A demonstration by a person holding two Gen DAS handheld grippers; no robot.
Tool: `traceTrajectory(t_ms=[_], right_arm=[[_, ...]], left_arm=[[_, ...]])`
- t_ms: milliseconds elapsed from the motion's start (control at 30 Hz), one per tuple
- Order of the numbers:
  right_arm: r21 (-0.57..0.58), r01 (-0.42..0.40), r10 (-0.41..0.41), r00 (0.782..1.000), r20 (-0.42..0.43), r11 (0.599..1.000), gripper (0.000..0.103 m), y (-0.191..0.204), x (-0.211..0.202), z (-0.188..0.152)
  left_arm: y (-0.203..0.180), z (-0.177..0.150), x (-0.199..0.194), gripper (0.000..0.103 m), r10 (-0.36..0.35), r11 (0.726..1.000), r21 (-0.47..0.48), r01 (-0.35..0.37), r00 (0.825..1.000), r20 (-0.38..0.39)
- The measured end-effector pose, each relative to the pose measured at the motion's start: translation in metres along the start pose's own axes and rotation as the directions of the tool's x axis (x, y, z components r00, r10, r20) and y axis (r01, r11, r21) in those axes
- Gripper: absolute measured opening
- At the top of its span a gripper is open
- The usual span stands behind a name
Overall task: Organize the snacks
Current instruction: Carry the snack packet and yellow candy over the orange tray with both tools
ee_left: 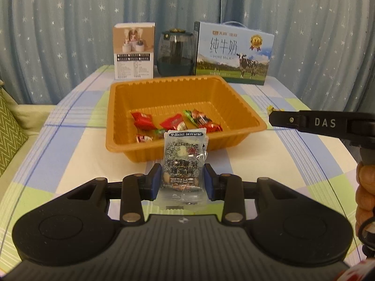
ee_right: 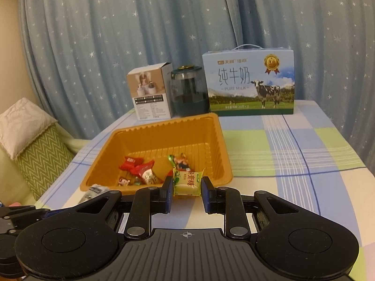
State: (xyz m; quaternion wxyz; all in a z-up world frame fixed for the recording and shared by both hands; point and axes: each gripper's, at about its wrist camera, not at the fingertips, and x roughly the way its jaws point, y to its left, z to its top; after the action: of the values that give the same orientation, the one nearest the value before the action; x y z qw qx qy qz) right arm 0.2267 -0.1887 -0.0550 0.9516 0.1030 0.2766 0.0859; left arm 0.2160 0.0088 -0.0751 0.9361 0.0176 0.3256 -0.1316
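Observation:
An orange plastic tray [ee_left: 234, 98] sits mid-table and holds several red and green wrapped candies [ee_left: 173, 123]. My left gripper [ee_left: 182, 179] is shut on a clear snack packet with black print [ee_left: 182, 157], held upright just in front of the tray's near wall. My right gripper [ee_right: 187, 190] is shut on a yellow-green wrapped candy [ee_right: 187, 182], held near the tray's [ee_right: 218, 140] front right corner. The right gripper also shows in the left wrist view [ee_left: 279, 117], right of the tray. The clear packet shows at the tray's near left corner in the right wrist view [ee_right: 96, 189].
Behind the tray stand a small white product box [ee_left: 134, 51], a dark glass jar [ee_left: 176, 53] and a blue milk carton [ee_left: 234, 53]. A checked cloth [ee_left: 70, 145] covers the table. A sofa with a green zigzag cushion [ee_right: 39, 149] lies left. Starred curtains hang behind.

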Motion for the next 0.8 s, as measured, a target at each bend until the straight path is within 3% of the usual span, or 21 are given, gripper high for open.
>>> traceTrajectory(t_ms=[467, 800], right_arm=[[0.038, -0.005, 0.004, 0.999, 0.033, 0.999, 0.026, -0.004, 0.027, 0.025], [0.054, 0.001, -0.003, 1.0, 0.031, 0.999, 0.026, -0.007, 0.046, 0.035]], left_arm=[[0.007, 0.042, 0.012, 0.034, 0.018, 0.999, -0.033, -0.016, 0.997, 0.069], [0.014, 0.056, 0.035, 0.034, 0.03, 0.999, -0.044, -0.027, 0.998, 0.051]])
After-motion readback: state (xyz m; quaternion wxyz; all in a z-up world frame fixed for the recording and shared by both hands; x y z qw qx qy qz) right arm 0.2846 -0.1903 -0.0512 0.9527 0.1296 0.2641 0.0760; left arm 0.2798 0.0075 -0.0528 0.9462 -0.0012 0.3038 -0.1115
